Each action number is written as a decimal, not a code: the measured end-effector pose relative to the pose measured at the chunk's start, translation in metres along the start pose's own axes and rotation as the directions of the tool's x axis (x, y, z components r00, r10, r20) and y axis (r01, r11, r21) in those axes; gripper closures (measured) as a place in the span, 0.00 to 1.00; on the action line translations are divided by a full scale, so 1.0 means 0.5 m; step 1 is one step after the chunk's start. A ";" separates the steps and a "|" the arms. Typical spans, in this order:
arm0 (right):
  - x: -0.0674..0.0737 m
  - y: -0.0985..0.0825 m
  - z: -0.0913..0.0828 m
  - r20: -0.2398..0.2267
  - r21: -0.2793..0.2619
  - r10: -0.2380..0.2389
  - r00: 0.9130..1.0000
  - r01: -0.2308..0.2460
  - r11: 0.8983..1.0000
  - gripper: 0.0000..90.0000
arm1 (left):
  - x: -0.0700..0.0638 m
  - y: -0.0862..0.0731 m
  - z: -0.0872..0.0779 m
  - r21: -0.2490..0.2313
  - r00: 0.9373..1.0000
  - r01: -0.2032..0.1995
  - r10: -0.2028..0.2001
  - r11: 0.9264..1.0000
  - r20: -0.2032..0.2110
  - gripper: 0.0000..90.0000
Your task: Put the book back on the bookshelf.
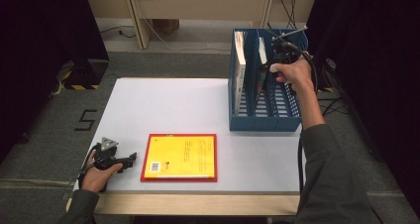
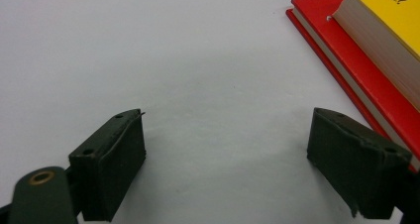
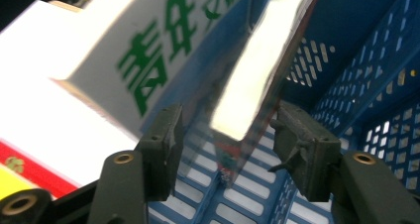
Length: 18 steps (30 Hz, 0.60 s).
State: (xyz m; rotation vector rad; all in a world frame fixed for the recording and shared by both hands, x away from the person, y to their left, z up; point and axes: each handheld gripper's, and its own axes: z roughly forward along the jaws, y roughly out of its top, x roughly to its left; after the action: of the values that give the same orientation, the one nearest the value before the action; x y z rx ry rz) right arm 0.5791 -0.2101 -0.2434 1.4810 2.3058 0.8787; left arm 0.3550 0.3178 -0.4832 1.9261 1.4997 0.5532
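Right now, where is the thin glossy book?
The thin glossy book stands in the blue file rack at the table's far right, between the right tongs, beside the white book.

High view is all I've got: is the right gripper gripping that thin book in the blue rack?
Observer: No. The right gripper view shows the right gripper with its jaws open on either side of the thin glossy book, pads not pressing it.
Operator: What stands next to it?
Observer: A white book with green characters, in the neighbouring compartment of the blue file rack.
Operator: And the yellow book by the left gripper?
Observer: It is a thick book lying on top of a separate, larger red book.
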 end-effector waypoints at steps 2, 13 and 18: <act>0.002 -0.001 -0.011 0.007 -0.012 -0.003 1.000 0.003 1.000 0.47 | 0.000 0.000 0.000 -0.002 1.000 0.000 0.000 1.000 0.000 0.15; 0.000 -0.036 -0.057 0.003 -0.047 -0.012 1.000 0.012 0.999 0.43 | 0.000 0.000 0.000 -0.002 1.000 0.000 0.000 1.000 0.000 0.15; 0.004 -0.066 -0.070 -0.010 -0.058 -0.025 1.000 0.025 0.998 0.43 | 0.000 0.000 0.000 -0.003 1.000 0.000 0.000 1.000 0.000 0.15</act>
State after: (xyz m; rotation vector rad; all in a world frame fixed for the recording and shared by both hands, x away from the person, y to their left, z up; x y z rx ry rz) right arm 0.5358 -0.2301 -0.2359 1.4241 2.2814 0.9398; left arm 0.3550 0.3178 -0.4835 1.9240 1.4979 0.5552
